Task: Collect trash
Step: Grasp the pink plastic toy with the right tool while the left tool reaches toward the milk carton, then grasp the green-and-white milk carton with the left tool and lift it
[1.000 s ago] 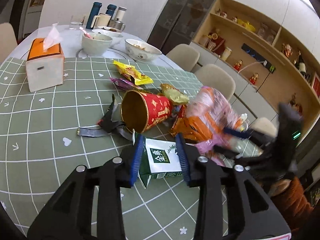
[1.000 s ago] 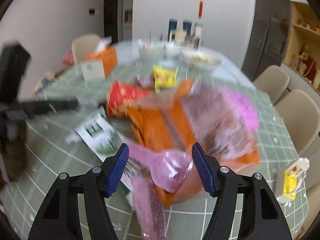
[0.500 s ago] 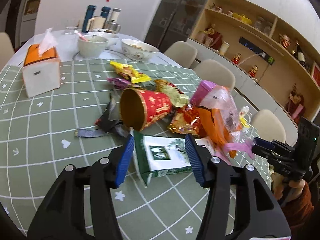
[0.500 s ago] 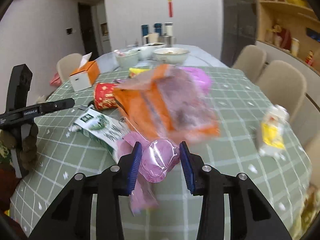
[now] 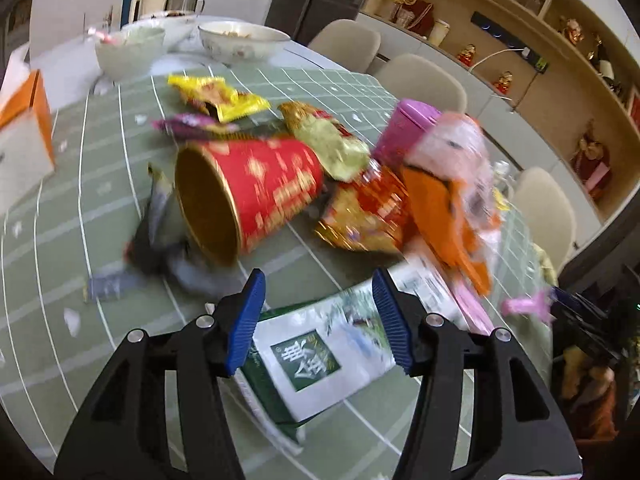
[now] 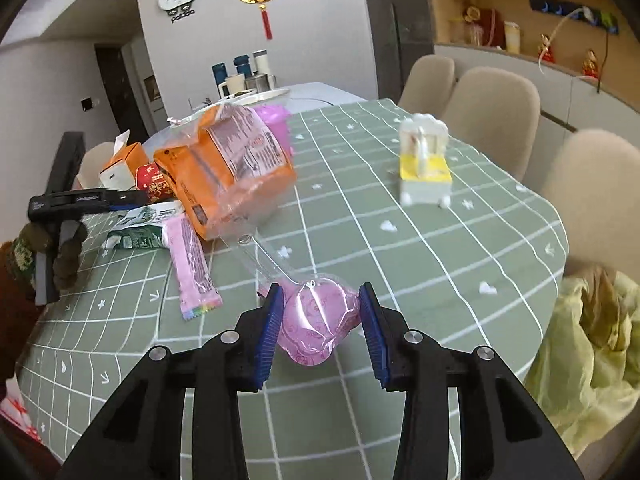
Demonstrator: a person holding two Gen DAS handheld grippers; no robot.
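Note:
My right gripper [image 6: 322, 322] is shut on the pink end of a clear plastic bag [image 6: 316, 324] whose other end holds an orange package [image 6: 224, 172]; the bag stretches back over the green checked tablecloth [image 6: 400, 264]. My left gripper [image 5: 320, 320] is open, its blue pads on either side of a green and white carton [image 5: 316, 364] that lies flat on the cloth. Behind it lie a red and gold paper tub [image 5: 248, 196] on its side, a yellow wrapper [image 5: 216, 96], a gold wrapper [image 5: 332, 136] and a red foil wrapper [image 5: 368, 212].
A pink wrapper [image 6: 192, 268] lies flat left of the bag. A yellow and white small carton [image 6: 424, 168] stands at the right. An orange tissue box [image 5: 24, 136], bowls [image 5: 240, 40] and flasks sit at the far end. Beige chairs [image 6: 492, 108] ring the table. A yellow-green bag [image 6: 592, 340] hangs off the right edge.
My right gripper has pulled the bag with the orange package toward the near table edge. My left gripper has opened wider and moved closer over the green carton.

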